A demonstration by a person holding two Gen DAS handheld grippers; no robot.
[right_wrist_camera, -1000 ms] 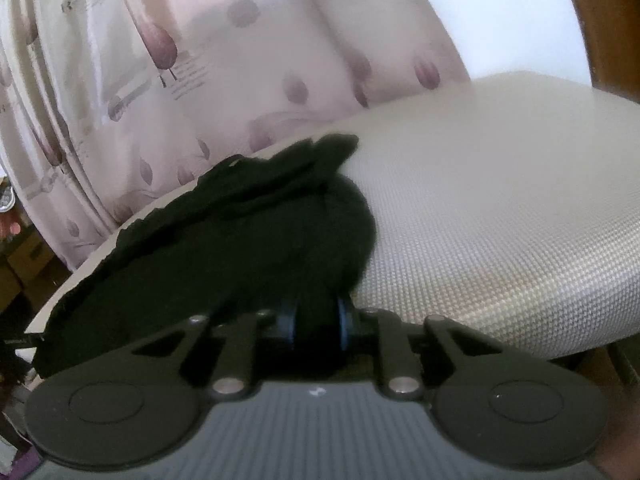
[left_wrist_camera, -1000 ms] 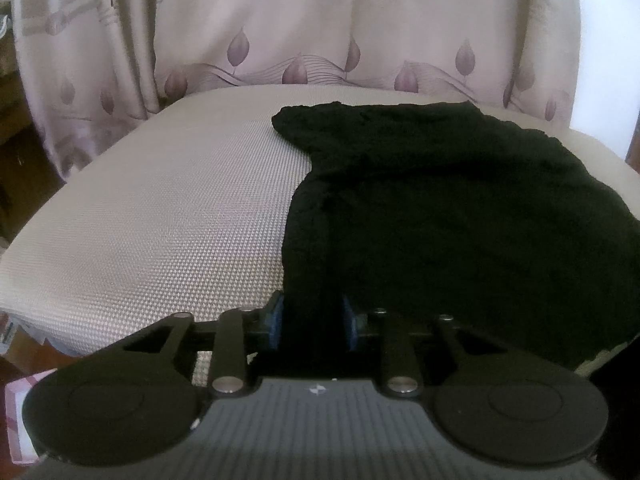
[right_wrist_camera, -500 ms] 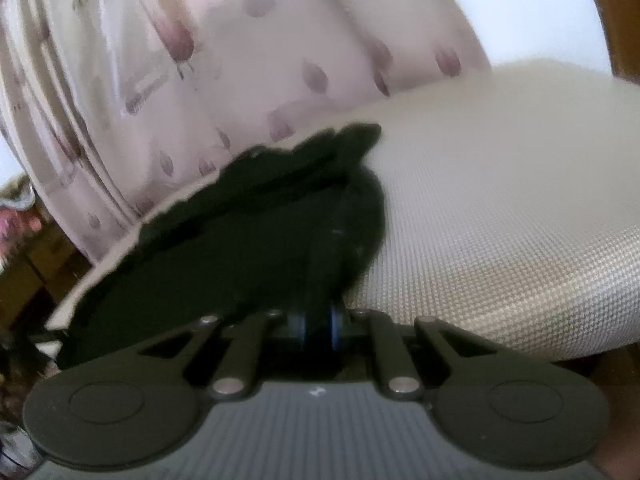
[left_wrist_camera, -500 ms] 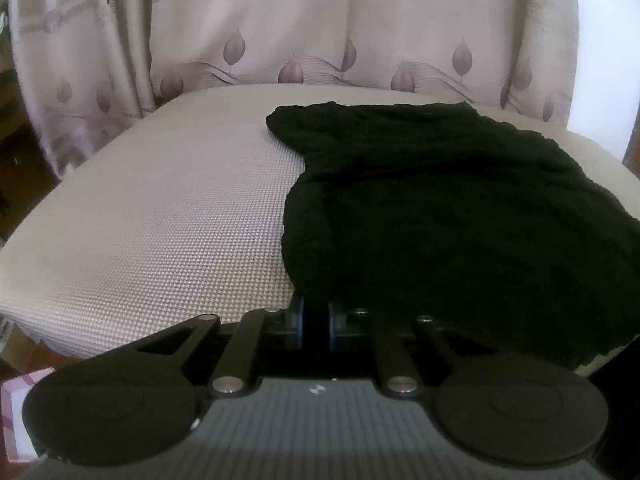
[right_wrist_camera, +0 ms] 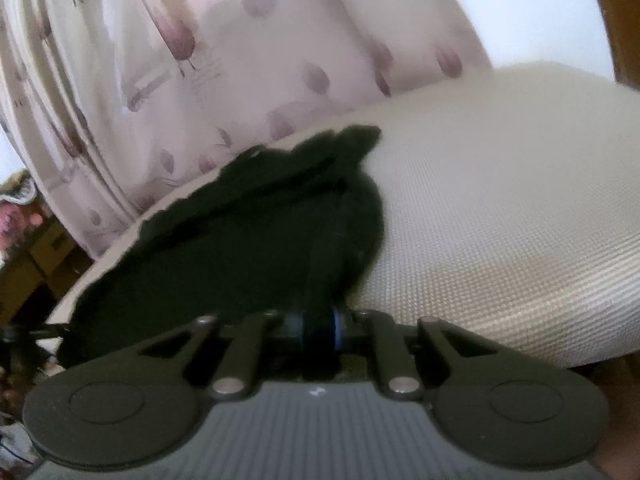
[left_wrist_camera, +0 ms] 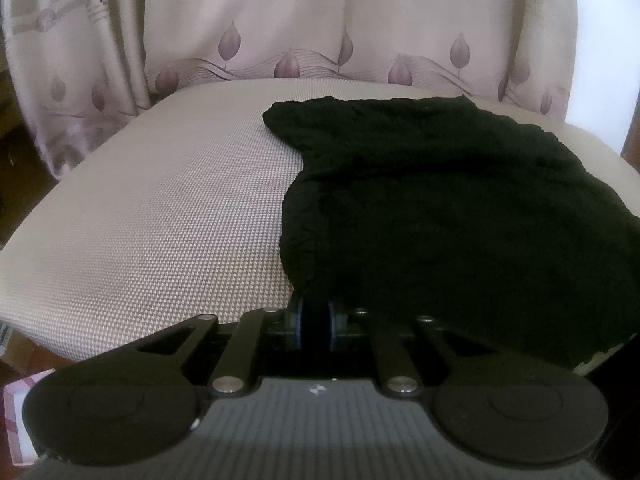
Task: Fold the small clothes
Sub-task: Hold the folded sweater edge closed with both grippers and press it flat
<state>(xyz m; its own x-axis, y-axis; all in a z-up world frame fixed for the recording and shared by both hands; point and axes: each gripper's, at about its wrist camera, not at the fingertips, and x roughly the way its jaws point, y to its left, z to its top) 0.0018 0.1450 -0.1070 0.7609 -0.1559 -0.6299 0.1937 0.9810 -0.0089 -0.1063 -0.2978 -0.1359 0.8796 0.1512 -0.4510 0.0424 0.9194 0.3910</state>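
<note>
Black garment (left_wrist_camera: 460, 208): spread on the cushion (left_wrist_camera: 160, 216), its near edge at the cushion's front.
Left hand-held gripper (left_wrist_camera: 315, 322): clamped on that near edge.
Right hand-held gripper (right_wrist_camera: 318, 330): pinching the garment's bunched edge; jaws just widened slightly, cloth between them.
Curtain (left_wrist_camera: 280, 20): behind the cushion.

Left wrist view low at cushion (left_wrist_camera: 160, 220) edge, right wrist view tilted, both sharing black garment (left_wrist_camera: 440, 208)

One black garment (left_wrist_camera: 440, 208), one mesh seat cushion (left_wrist_camera: 160, 220), one patterned curtain (left_wrist_camera: 280, 32), two grippers (left_wrist_camera: 315, 322) (right_wrist_camera: 318, 330)
</note>
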